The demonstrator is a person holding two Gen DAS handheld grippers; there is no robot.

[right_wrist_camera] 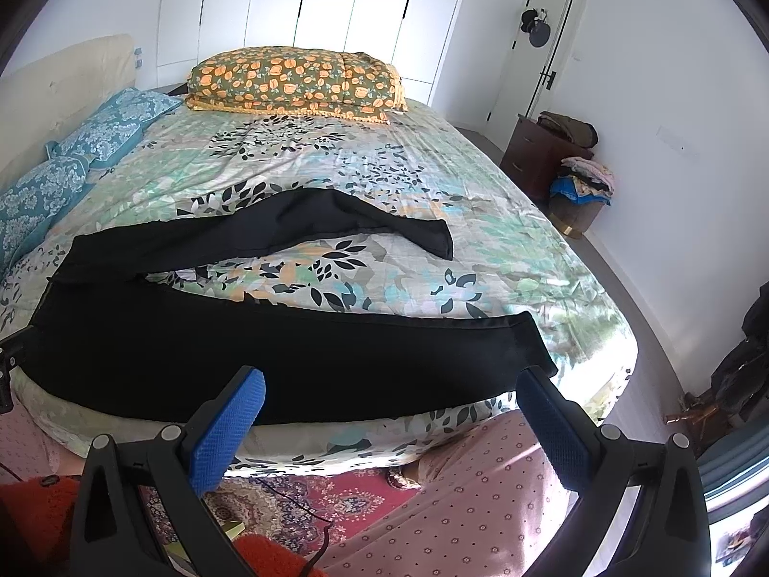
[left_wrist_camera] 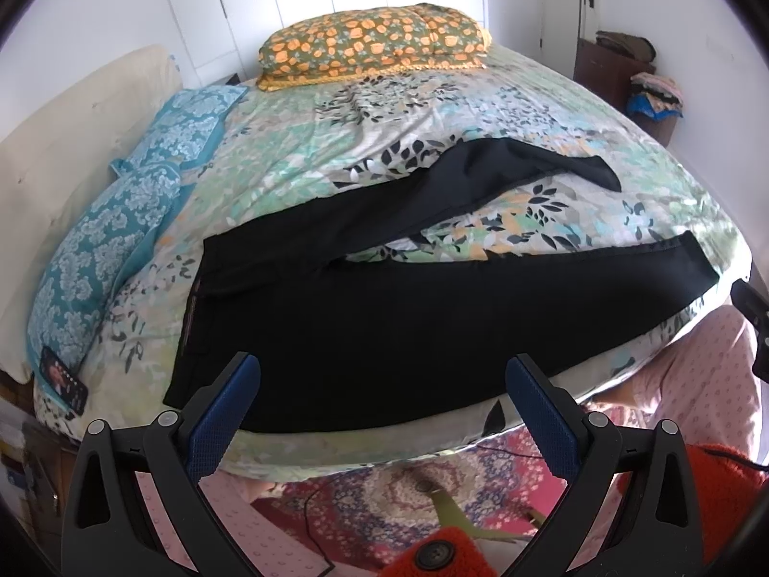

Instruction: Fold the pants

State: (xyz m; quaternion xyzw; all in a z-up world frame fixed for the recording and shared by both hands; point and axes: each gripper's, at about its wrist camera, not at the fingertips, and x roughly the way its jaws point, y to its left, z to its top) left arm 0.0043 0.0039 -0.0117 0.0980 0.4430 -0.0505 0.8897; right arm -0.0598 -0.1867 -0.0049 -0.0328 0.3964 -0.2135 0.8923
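Black pants (left_wrist_camera: 384, 332) lie spread on a bed with a leaf-patterned sheet (left_wrist_camera: 298, 154), waist at the left, the two legs splayed apart toward the right. The near leg runs along the bed's front edge; the far leg (right_wrist_camera: 298, 226) bends and ends in a turned cuff. My left gripper (left_wrist_camera: 382, 375) hovers open just before the front edge, over the hip part, holding nothing. My right gripper (right_wrist_camera: 391, 387) is open too, above the near leg (right_wrist_camera: 312, 360) close to its cuff. The pants' left end is partly cut off in the right wrist view.
An orange-flowered folded quilt (left_wrist_camera: 375, 43) lies at the far side, and blue pillows (left_wrist_camera: 105, 240) with a phone (left_wrist_camera: 65, 382) line the left by the headboard. A red patterned rug (right_wrist_camera: 307, 500) and a person's pink dotted trousers (right_wrist_camera: 471, 505) are below. A cabinet and laundry basket (right_wrist_camera: 581, 192) stand at the right wall.
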